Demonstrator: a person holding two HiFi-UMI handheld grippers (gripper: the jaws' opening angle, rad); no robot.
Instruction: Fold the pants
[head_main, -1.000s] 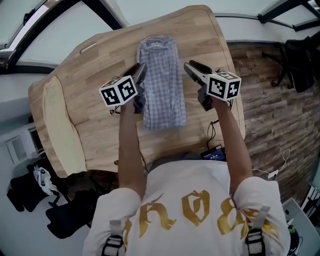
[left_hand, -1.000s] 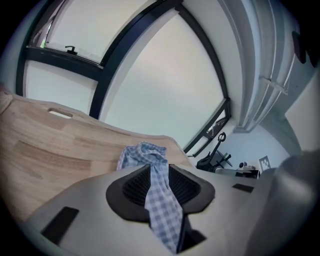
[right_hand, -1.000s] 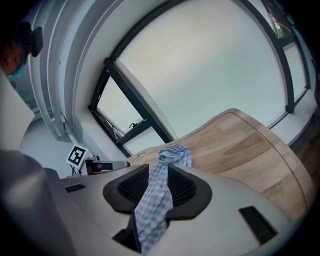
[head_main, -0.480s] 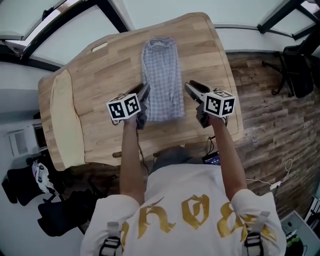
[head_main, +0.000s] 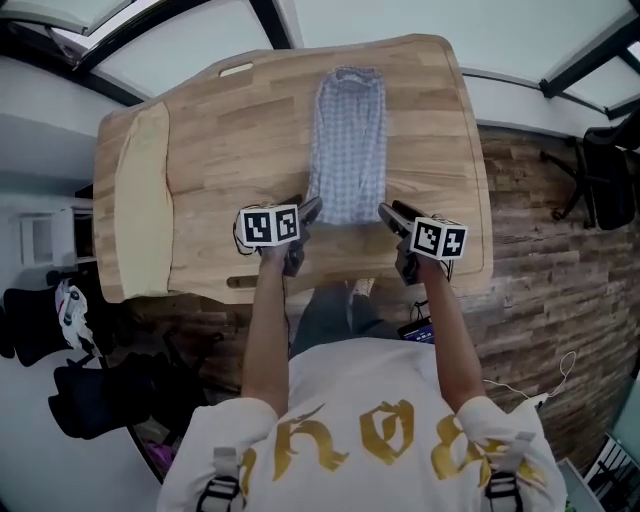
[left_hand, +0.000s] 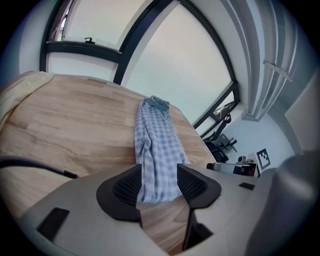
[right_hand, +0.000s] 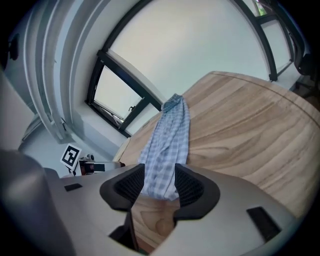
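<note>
Lying just beyond the left gripper (head_main: 311, 206) and right gripper (head_main: 386, 210), whose fingers (left_hand: 125, 189) have just opened wide with nothing clamped, the pants (head_main: 348, 140) look soft and light, best pinched at the corners nearest those fingers.

1. Looked like an office or studio workroom, indoors.
2. A big light wooden table (head_main: 230, 140) stood under both tongs, with the left gripper (head_main: 310, 208) and right gripper (head_main: 386, 212) at its near edge.
3. Tall slanted windows (left_hand: 165, 65) with dark frames ran ahead of the grippers, past the table's far edge.
4. Wood-plank floor (head_main: 540, 260) lay right of the right gripper, with a black office chair (head_main: 600, 170) further right.
5. Dark gear (head_main: 90, 400) sat on the floor left of and behind the left gripper. Couldn't tell what it was.
</note>
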